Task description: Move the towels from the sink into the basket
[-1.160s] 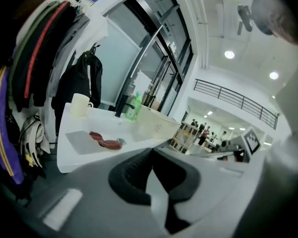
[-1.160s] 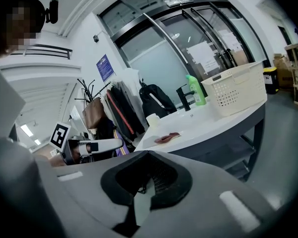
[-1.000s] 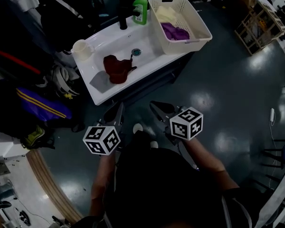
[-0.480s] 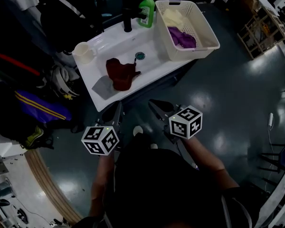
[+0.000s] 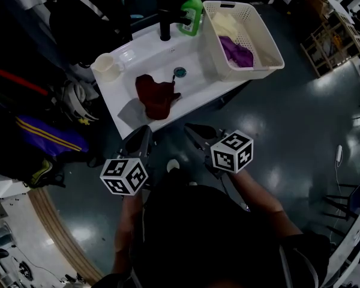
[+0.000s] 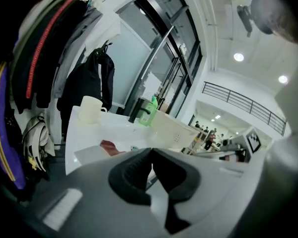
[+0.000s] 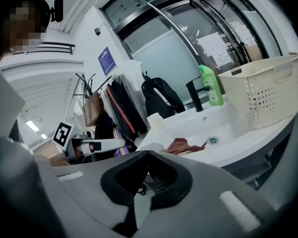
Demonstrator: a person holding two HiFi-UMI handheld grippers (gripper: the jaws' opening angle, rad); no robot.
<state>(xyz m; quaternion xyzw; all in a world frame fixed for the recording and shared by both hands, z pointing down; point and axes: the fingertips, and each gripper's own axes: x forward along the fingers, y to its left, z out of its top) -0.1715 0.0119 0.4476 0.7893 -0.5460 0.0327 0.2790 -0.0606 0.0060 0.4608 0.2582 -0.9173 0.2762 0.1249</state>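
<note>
In the head view, the sink (image 5: 150, 59) and basket (image 5: 268, 38) sit nearer to both grippers than a second ago. The person is closing in, so this looks like an approach with no pick started. The red towel (image 5: 156, 95) lies in the sink left of the drain. The purple towel (image 5: 239, 51) and cream towel (image 5: 225, 23) are already in the basket, far right. The left gripper (image 5: 143, 134) and right gripper (image 5: 193, 131) hover short of the sink's near edge, touching nothing.

In the left gripper view, the left gripper (image 6: 151, 155) has its jaws together and empty, with the red towel (image 6: 109, 146) ahead, well apart.

In the right gripper view, the right gripper (image 7: 148, 157) also has its jaws together with nothing between them. The red towel (image 7: 181, 145) is ahead, left of the basket (image 7: 263, 98). Probably one towel remains.
</note>
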